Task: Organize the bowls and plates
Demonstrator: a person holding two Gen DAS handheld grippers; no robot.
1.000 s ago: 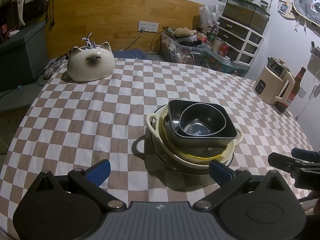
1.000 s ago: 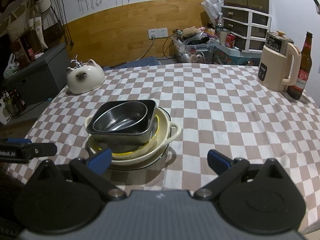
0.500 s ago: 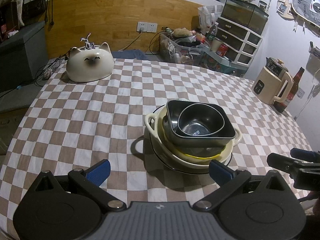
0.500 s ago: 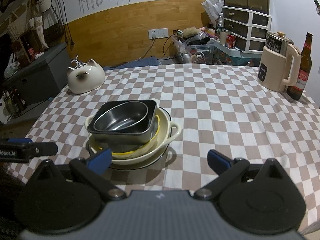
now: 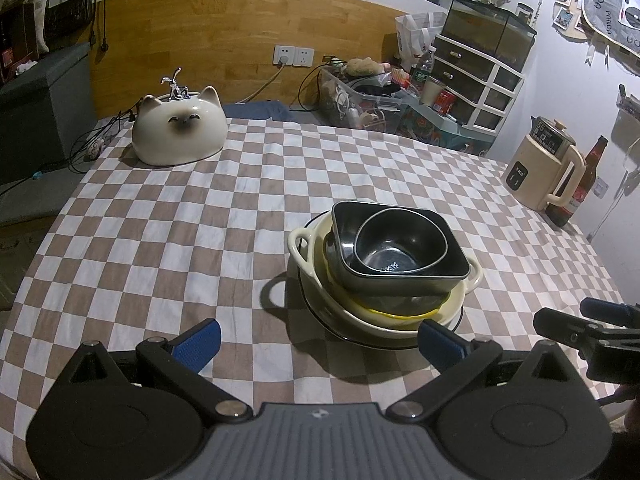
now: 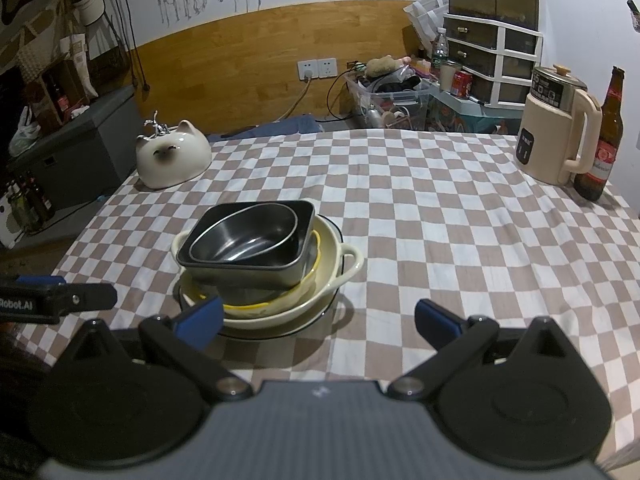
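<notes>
A nested stack of dishes sits on the checked tablecloth (image 5: 180, 216), nearer the table's front edge than its far one and roughly midway between the side edges. From the bottom it runs: a dark-rimmed plate (image 5: 320, 312), a cream two-handled bowl (image 5: 298, 242), a yellow-rimmed bowl (image 5: 396, 312) of which little more than the rim shows, a black rectangular dish (image 5: 400, 280), and a rounded dark metal bowl (image 5: 400, 246) inside it. The left gripper (image 5: 318, 340) hangs just in front of the stack with its jaws spread wide and nothing between them; the right gripper (image 6: 318, 320) is equally wide and empty, its left finger just in front of the stack's near rim. The main risk, as I judge it, is that the rectangular dish rests across round rims and looks slightly tilted in the right wrist view, so lifting or nudging one corner could make it slide and carry the metal bowl with it; a grip on a thin, smooth rim could also slip. The rectangular dish's long axis runs roughly parallel to the front edge, skewed a little, and the cream bowl's handles lie along nearly the same line. A cat-shaped ceramic (image 5: 180, 136) stands at the far left corner, a kettle (image 6: 556, 140) and a bottle (image 6: 608, 132) at the far right, all well apart from the stack.
</notes>
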